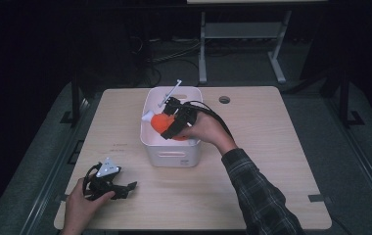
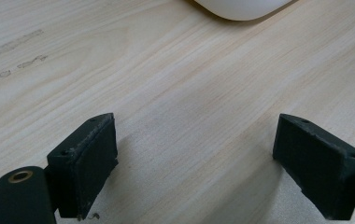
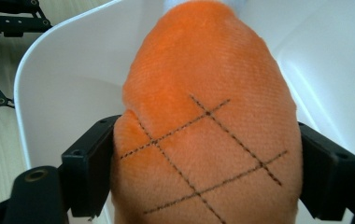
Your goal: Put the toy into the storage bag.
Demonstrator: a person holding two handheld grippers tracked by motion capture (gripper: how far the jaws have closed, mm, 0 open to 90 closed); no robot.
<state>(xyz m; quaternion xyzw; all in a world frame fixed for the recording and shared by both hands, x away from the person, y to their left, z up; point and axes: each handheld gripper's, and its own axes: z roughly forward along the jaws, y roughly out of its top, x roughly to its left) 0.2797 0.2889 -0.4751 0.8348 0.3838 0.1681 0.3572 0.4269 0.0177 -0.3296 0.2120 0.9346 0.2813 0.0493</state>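
Currently, at the left of the high view, your left hand (image 1: 79, 205) rests on the table (image 1: 272, 147) near its front left corner and holds the left gripper (image 1: 125, 188), which lies low on the wood with its grey three-cornered plate (image 1: 108, 167) on top. In the left gripper view, both black pads (image 2: 89, 163) stand wide apart with bare wood between them; nothing is gripped. The rounded lower corner of the white bin (image 2: 241, 8) appears at the top edge of that view, well ahead of the jaws.

Moving toward the centre, the white bin (image 1: 172, 156) stands on the table with its handle slot facing you. A thin white stick (image 1: 171, 93) leans over its far rim.

Inside the bin, the orange plush toy (image 1: 162, 122) sits against the left wall. Your right hand (image 1: 206, 129) reaches over the bin from the right and holds the right gripper (image 1: 167, 125) down into it. In the right gripper view, the orange plush toy (image 3: 208, 130) lies between the jaws, and its stitched crosshatch lines face the camera. The pads (image 3: 89, 168) sit against its two sides at a wide spacing; the fabric bulges past the left pad. You cannot tell how firmly they press. The white wall of the bin curves behind the toy on both sides.

To the right, your plaid sleeve (image 1: 262, 196) crosses the table from the front edge.
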